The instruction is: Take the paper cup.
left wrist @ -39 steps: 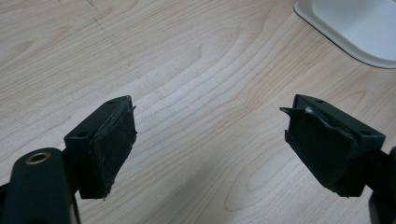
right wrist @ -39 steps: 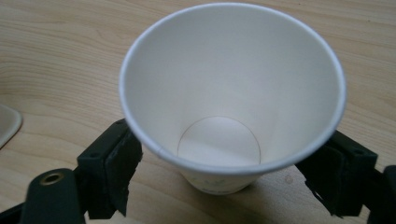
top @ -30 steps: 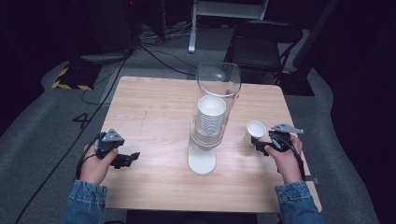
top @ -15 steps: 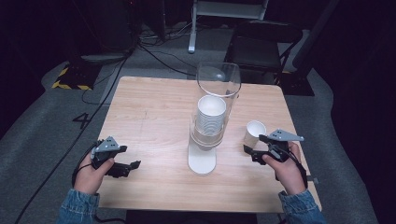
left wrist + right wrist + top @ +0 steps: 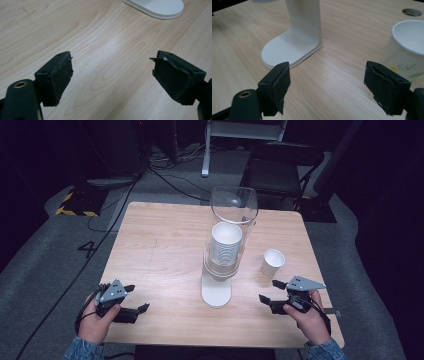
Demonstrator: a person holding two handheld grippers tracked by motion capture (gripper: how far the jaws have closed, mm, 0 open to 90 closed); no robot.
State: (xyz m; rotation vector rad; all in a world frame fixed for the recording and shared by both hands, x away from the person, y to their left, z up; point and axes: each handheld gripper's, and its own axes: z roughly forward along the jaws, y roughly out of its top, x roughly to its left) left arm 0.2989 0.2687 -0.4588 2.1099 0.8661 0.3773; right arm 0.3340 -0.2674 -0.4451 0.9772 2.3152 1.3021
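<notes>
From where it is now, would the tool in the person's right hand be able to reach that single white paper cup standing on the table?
Probably yes. The single white paper cup stands upright just ahead of the right tool, with bare wooden table between them. The tool's jaws have just been closing, with nothing between them.

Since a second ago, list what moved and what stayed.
Both hands drew back toward the table's near edge. The right tongs left the paper cup standing alone and have just been closing, nothing between them. Left tongs open. Cup dispenser unmoved.

1 loose cup (image 5: 273, 262), 1 dispenser (image 5: 223, 265), 2 grippers.
</notes>
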